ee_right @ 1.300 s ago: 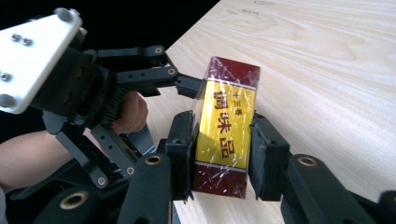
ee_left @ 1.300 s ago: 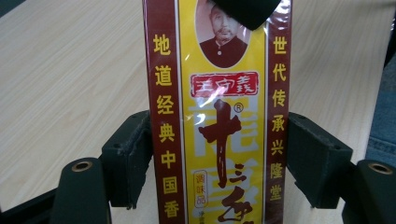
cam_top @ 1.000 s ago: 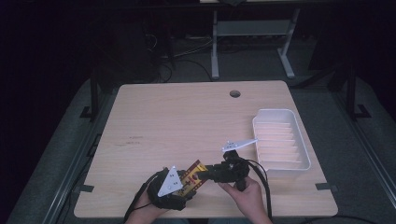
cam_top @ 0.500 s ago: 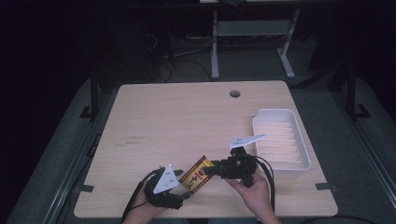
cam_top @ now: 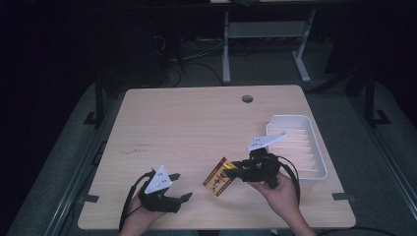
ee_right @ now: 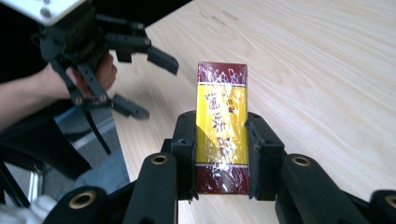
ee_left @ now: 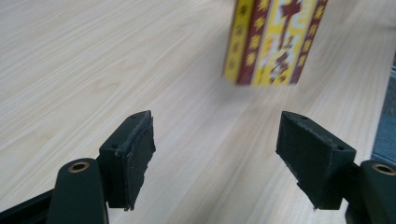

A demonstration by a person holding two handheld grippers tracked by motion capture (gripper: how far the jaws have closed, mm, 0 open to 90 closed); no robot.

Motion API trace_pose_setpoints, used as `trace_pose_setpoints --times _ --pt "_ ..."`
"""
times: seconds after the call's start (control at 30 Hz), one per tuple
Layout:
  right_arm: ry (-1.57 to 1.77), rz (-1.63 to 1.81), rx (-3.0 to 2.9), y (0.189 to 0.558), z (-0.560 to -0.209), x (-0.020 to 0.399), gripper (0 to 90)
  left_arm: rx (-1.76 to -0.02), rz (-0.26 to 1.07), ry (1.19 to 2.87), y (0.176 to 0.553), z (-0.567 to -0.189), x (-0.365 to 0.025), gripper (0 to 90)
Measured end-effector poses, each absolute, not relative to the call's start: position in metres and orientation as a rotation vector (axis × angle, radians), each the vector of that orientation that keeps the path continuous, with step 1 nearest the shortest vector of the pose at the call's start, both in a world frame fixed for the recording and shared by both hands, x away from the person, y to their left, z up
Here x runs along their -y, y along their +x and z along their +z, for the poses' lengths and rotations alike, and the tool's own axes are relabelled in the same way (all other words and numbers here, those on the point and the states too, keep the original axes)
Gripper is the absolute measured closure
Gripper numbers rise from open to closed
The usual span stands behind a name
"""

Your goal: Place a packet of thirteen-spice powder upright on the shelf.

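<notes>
Wooden table [cam_top: 196,128] has a light wood-grain top with a round cable hole [cam_top: 247,99] near its far edge. White ribbed tray [cam_top: 320,147] sits at the right side, long way running front to back. Behind the table there's a grey metal stand [cam_top: 265,34] on a dark floor, with some cables [cam_top: 192,49] lying beside it.

Glossy film-wrapped packet [ee_right: 221,128]; matt pale wood-grain table [cam_top: 196,128]; smooth white plastic tray [cam_top: 314,169].
</notes>
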State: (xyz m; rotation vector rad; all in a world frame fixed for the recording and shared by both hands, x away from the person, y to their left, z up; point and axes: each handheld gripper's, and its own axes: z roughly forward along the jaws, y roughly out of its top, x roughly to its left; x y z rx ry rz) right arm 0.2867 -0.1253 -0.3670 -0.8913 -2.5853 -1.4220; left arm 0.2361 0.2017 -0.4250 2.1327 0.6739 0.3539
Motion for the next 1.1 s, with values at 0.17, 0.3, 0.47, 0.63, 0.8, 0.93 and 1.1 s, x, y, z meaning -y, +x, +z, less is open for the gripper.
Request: trace_pose_setpoints --times 0.17,0.3,0.47,0.63,0.8,0.93,1.1 --pt "-0.850 -1.391 2.652 0.291 -0.355 0.129 67.7 -0.703 0.348 2.125 0.239 -0.426 -0.208 26.5" --pt "-0.801 -1.352 2.724 0.296 -0.347 0.131 67.6 -0.719 0.351 2.116 0.241 -0.425 -0.213 26.4" --pt "-0.729 -1.282 2.757 0.303 -0.339 0.132 67.6 -0.742 0.338 2.107 0.244 -0.425 -0.219 26.4" --pt "-0.659 -1.221 2.851 0.306 -0.329 0.133 67.6 -0.764 0.335 2.097 0.246 -0.426 -0.225 26.4" --pt "-0.589 -1.181 2.902 0.308 -0.322 0.135 67.6 -0.769 0.338 2.097 0.247 -0.425 -0.228 26.4" --pt "-0.549 -1.170 2.925 0.308 -0.317 0.136 67.5 -0.766 0.338 2.094 0.247 -0.425 -0.229 26.4" --pt "-0.526 -1.144 2.955 0.311 -0.309 0.138 67.6 -0.780 0.339 2.086 0.248 -0.425 -0.232 26.1"
